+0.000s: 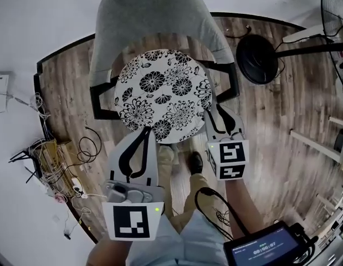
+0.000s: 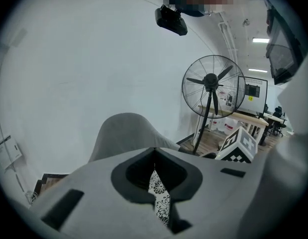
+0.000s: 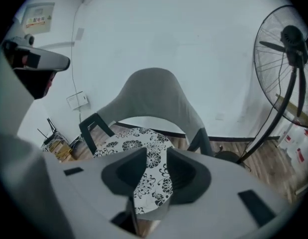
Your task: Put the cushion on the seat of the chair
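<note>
The floor (image 1: 66, 93) is brown wood and the wall behind it is plain white. A grey chair (image 1: 149, 15) stands by the wall. The round cushion (image 1: 163, 96), white with black flowers, lies flat on the chair. It covers the seat, so the seat itself cannot be seen. Only bits of the black arms stick out at the sides. The chair legs are hidden too.

The left gripper (image 1: 147, 129) is at the near left edge of the cushion. Its jaws are almost together, and a thin strip of the cushion is pinched between them. In the left gripper view the jaws block nearly all of the cushion, and only that strip shows.

The right gripper (image 1: 218, 112) is at the near right edge of the cushion. Its jaws are wide apart. The cushion shows through the gap, but the jaws do not press on it.

A black fan (image 1: 257, 57) stands right of the chair. Its round cage is cut off by the picture edge. A messy pile of cables (image 1: 49, 159) lies on the floor at the left. A small screen (image 1: 265, 248) shows low down, with numbers too tiny to read.
</note>
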Motion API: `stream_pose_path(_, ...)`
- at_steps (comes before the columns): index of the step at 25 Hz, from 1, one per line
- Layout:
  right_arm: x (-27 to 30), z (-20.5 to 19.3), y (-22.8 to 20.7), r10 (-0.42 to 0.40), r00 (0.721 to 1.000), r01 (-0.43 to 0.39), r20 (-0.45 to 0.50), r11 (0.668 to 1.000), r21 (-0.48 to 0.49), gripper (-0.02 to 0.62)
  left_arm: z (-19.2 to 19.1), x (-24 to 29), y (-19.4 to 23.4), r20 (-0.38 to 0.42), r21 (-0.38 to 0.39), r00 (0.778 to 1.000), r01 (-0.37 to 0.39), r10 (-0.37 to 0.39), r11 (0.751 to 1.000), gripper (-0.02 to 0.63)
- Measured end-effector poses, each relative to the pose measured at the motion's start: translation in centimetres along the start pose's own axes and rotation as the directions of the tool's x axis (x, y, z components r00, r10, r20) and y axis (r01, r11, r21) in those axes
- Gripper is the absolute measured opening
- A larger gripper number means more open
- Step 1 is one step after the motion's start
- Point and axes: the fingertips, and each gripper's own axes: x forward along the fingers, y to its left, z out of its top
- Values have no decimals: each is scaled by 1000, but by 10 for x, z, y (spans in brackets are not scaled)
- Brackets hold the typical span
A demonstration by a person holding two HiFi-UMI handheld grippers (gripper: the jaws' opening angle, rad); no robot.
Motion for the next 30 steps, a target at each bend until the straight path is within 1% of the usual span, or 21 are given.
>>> stream_pose_path(3, -38, 36, 9, 21, 996, -20, 87, 1000, -11, 122, 25, -23, -6, 60, -12, 997, -44, 45, 999, 5)
stream_pose_path(7, -103, 87, 29, 55, 977, -48, 207, 998, -36, 107, 59, -63, -18, 132, -47, 986, -100, 106, 994, 5)
stream_pose_path(9, -135, 109, 36, 72, 962, -60, 264, 997, -53, 99, 80, -83, -28, 178, -42, 975, -125, 131, 991, 5)
stream_pose_path(13, -198, 146, 46, 107, 920, -80, 377, 993, -86, 54, 119, -123, -46, 266, -25, 945, -190, 189, 982, 5)
stream_pose_path(17, -255, 164, 53, 125, 877, -73, 465, 989, -129, 18, 152, -162, -69, 356, -17, 906, -239, 229, 971, 5)
stream_pose_path(21, -293, 174, 57, 144, 841, -64, 522, 984, -168, 6, 167, -195, -87, 414, -28, 872, -274, 261, 961, 5)
stream_pose_path(25, -321, 179, 62, 162, 814, -52, 558, 977, -208, 6, 170, -218, -98, 441, -16, 847, -322, 295, 947, 5)
stream_pose_path(27, -332, 182, 62, 168, 801, -46, 575, 974, -221, 6, 171, -226, -102, 451, -11, 839, -337, 306, 941, 5)
stream_pose_path(30, -341, 184, 62, 174, 789, -41, 589, 972, -233, 5, 176, -231, -107, 464, -13, 828, -350, 315, 937, 5)
